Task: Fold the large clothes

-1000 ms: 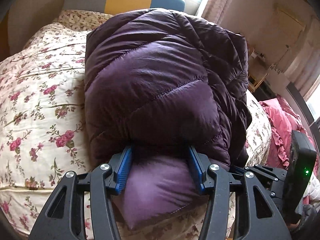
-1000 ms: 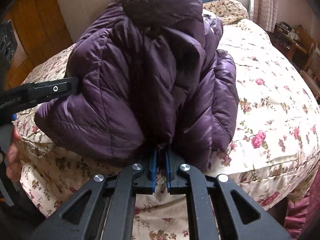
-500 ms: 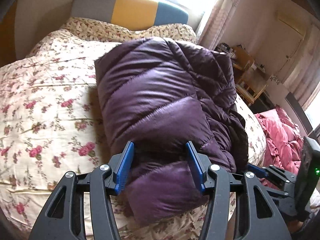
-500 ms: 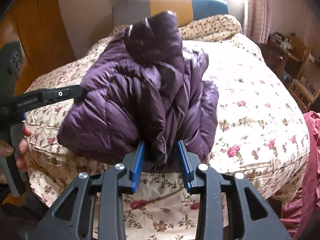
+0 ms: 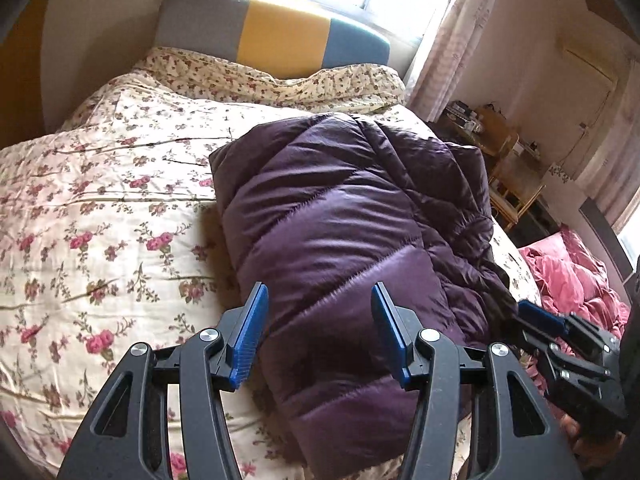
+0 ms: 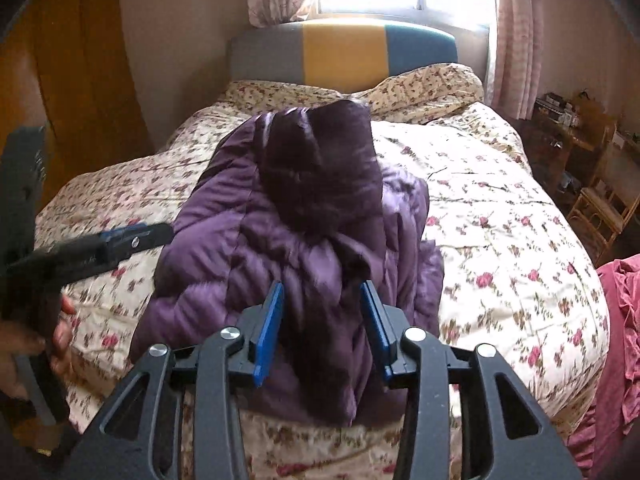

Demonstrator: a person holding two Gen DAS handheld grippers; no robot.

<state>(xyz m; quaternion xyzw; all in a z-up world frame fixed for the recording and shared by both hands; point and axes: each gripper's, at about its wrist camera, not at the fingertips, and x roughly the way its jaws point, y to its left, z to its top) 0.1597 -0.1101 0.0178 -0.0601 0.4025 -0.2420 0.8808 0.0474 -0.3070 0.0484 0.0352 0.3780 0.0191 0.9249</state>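
The left gripper (image 5: 318,334) has its jaws spread above the purple down jacket (image 5: 344,232), clear of the fabric. The right gripper's (image 6: 322,330) jaws are opening, pinching nothing. The jacket lies folded on the floral bed (image 6: 500,216).

Purple jacket (image 5: 344,240) bulks mid-bed; floral quilt (image 5: 100,208) bare either side; pink bedding (image 6: 620,320) crowds right edge.

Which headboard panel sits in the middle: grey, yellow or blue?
The yellow headboard panel sits in the middle, flanked by the grey panel and the blue panel.
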